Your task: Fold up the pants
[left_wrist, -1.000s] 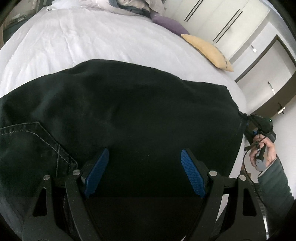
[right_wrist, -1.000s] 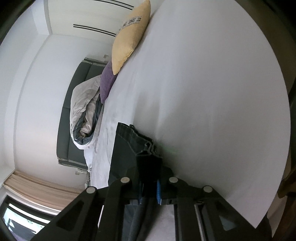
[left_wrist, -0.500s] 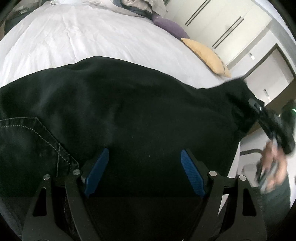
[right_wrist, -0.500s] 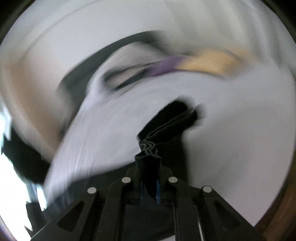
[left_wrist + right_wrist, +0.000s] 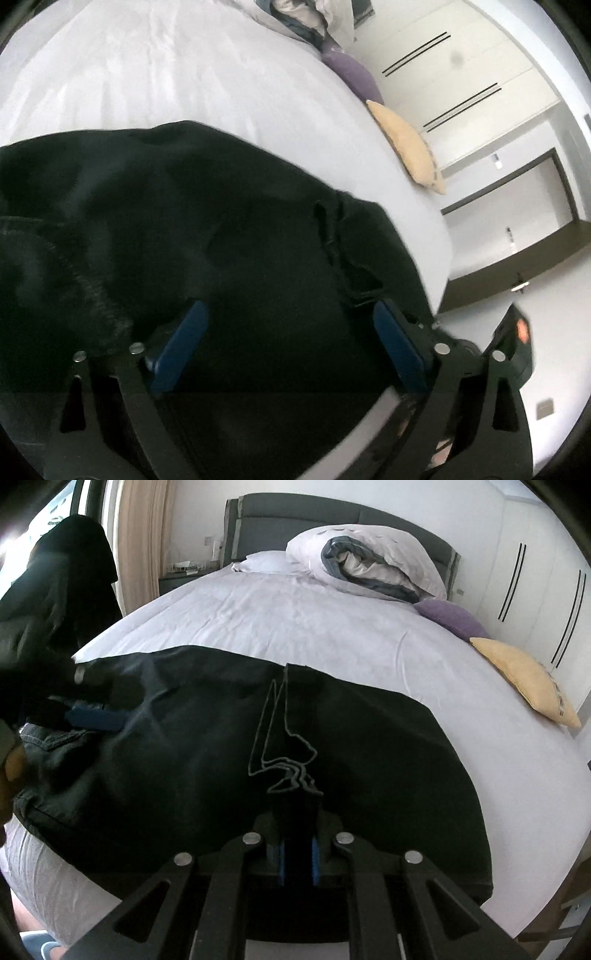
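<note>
White bedding on the bed carries the black pants, their stacked hems clenched in the right gripper; ahead of them the fold should be laid squarely. The left gripper, jaws just widened, hovers released above the cloth

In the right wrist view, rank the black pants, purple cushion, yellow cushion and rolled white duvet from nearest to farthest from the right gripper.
1. Black pants: their bunched hems are clamped in the right gripper.
2. Yellow cushion: at the bed's right edge.
3. Purple cushion: just behind the yellow one.
4. Rolled white duvet: at the dark headboard, farthest.
</note>
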`<state>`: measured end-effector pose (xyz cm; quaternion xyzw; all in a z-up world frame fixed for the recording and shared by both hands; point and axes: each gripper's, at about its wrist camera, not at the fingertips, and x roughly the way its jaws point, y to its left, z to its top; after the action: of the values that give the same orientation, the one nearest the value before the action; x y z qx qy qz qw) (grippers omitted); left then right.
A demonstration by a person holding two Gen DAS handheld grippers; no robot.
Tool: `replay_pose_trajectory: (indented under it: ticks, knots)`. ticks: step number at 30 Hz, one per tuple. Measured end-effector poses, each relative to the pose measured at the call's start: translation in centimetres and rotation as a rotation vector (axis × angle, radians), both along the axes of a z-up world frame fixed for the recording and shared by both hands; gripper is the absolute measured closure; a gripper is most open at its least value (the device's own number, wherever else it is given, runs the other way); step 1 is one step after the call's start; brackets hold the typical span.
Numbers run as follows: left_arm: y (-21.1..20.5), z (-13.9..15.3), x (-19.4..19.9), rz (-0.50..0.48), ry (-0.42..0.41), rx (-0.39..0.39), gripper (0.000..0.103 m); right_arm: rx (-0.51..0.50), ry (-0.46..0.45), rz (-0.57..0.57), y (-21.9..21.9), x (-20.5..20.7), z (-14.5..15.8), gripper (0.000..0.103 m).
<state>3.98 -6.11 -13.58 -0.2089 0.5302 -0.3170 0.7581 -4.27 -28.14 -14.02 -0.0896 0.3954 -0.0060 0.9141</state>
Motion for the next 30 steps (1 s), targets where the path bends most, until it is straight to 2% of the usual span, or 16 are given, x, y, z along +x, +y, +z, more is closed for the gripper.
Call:
replay_pose_trajectory:
  ticks: [5, 11, 15, 19, 21, 23, 26, 30]
  knots:
    - [-2.9, 0.0, 2.4, -0.021, 0.113, -0.027, 0.009, -0.072, -0.07, 0.007, 1.7, -1.1, 0.0, 0.092]
    - [-6.4, -0.4, 4.0, -0.072, 0.224, -0.043, 0.008, -0.236, -0.22, 0.012, 3.9, -3.4, 1.5, 0.092]
    - [-8.2, -0.7, 4.5, -0.105, 0.244, -0.034, 0.008, -0.3, -0.244, 0.044, 5.2, -4.0, 1.4, 0.092]
    - [-8.1, -1.5, 5.4, -0.078, 0.293, -0.093, 0.012, -0.292, -0.247, 0.034, 4.8, -4.3, 1.3, 0.092]
    - [-8.7, -1.4, 5.6, -0.074, 0.298, -0.084, 0.029, -0.289, -0.243, 0.027, 4.6, -4.4, 1.1, 0.092]
    - [-8.8, -1.9, 5.8, -0.081, 0.321, -0.079, 0.061, -0.296, -0.243, 0.031, 4.8, -4.5, 1.0, 0.092]
    - [-8.9, -2.4, 6.0, -0.084, 0.335, -0.063, 0.08, -0.315, -0.245, 0.039, 5.2, -4.2, 1.1, 0.092]
    - [-8.9, -2.5, 6.4, -0.097, 0.322, -0.048, 0.094, -0.343, -0.239, 0.054, 5.9, -4.2, 1.0, 0.092]
